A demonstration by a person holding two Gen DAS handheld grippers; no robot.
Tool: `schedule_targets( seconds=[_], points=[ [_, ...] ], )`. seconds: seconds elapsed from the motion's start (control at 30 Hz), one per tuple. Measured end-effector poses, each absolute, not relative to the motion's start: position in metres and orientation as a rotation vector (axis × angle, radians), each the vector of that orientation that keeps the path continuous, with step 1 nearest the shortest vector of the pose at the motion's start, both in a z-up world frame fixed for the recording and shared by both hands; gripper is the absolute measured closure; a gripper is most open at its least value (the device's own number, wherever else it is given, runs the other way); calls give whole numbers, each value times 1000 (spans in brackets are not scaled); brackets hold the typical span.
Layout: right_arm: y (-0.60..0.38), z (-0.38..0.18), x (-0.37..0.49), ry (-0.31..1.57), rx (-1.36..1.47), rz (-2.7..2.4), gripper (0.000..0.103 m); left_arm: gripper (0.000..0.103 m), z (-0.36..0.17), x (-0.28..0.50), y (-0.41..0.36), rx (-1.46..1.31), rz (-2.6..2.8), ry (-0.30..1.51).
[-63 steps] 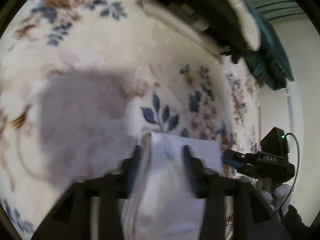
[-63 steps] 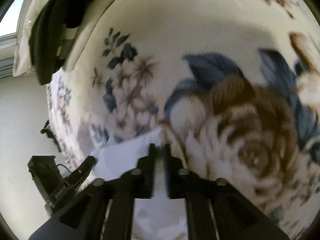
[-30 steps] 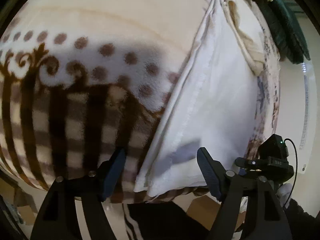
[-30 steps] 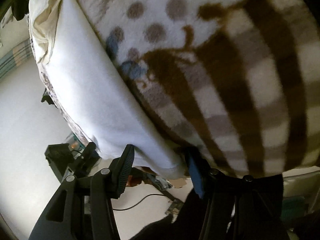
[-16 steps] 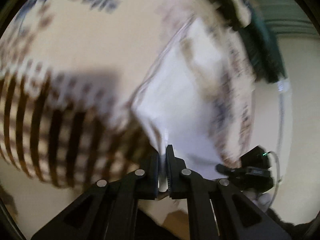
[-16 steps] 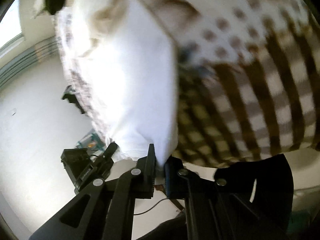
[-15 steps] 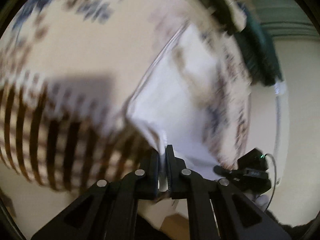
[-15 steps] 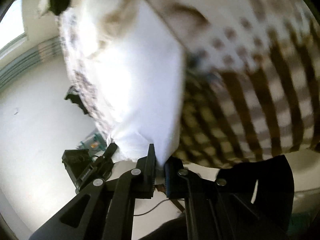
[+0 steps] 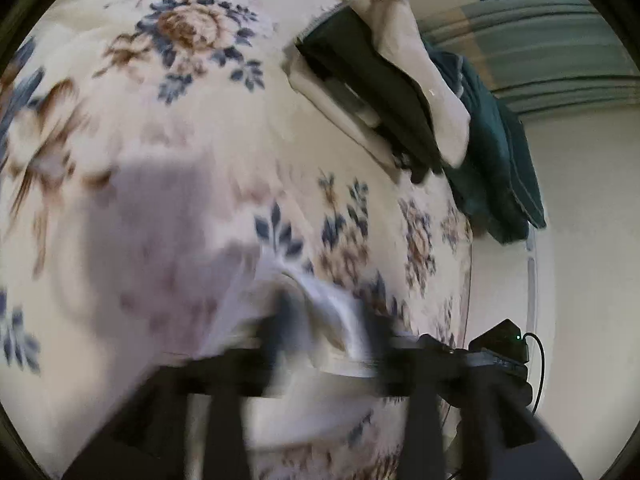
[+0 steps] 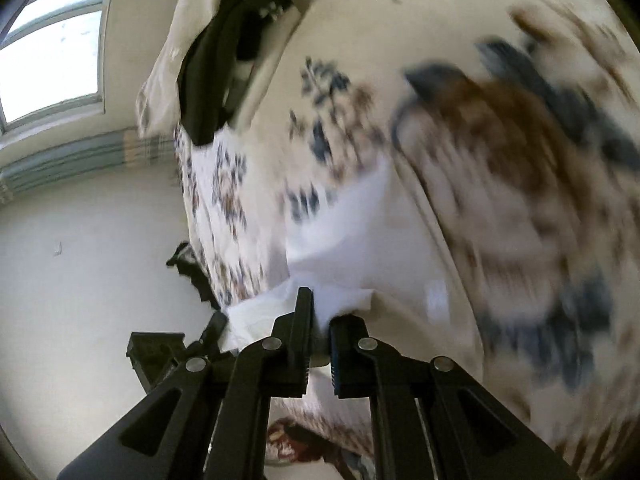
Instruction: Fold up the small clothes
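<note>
So it's a bed covered in a cream blanket (image 9: 224, 128) with blue and brown flowers all over it, pale walls behind, and a window (image 10: 48, 40) up in the corner of the right wrist view.

Closest in, the right tool (image 10: 320, 320) has its fingers drawn in narrow, pinching an edge of a white garment (image 10: 360, 236). The cloth fans out from the tips and lies on the blanket. The left tool (image 9: 324, 320) is badly motion-blurred. Its fingers stand a fair way apart with white cloth bunched between them, but I honestly can't tell whether they're gripping it or just straddling it. Off to its right you can see the other tool's black body with a little green light and a cable.

The flower print on the right side of the right view is smeared too.

Further back on the bed there's a pile of clothes (image 9: 380, 92): something dark sandwiched between cream pieces, with a dark teal item (image 9: 496, 168) hanging over the far edge. The same pile shows in the right view, just below the window.
</note>
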State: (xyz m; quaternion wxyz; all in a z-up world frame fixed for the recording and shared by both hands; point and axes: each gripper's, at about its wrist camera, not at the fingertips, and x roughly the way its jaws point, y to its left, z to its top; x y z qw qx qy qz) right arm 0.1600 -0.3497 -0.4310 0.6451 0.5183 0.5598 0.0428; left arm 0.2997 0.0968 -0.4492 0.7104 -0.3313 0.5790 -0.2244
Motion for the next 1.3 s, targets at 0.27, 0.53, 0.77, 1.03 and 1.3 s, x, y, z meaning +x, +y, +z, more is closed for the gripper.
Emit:
schedule_targets(
  seconds=[0.27,0.53,0.77,1.03,1.3],
  points=[
    [-386,-452,158,1267,1128,28,45,34,-475,311,104,-630,-449,1332],
    [-394,-515,170,1375,1119,-43,45,36,-540,329,66,-516,-452,1461],
    [-390,-504,191,1264,1069,-27,99,100,-523,347,61,-536,-484,1355],
    [-391,-512,204,1387,992,-46,86,67,-526,335,82,-599,-457,1447],
    [-378,-518,115,1515,1041,101,49,45,-528,242,105,-635,-491,1497]
  ],
)
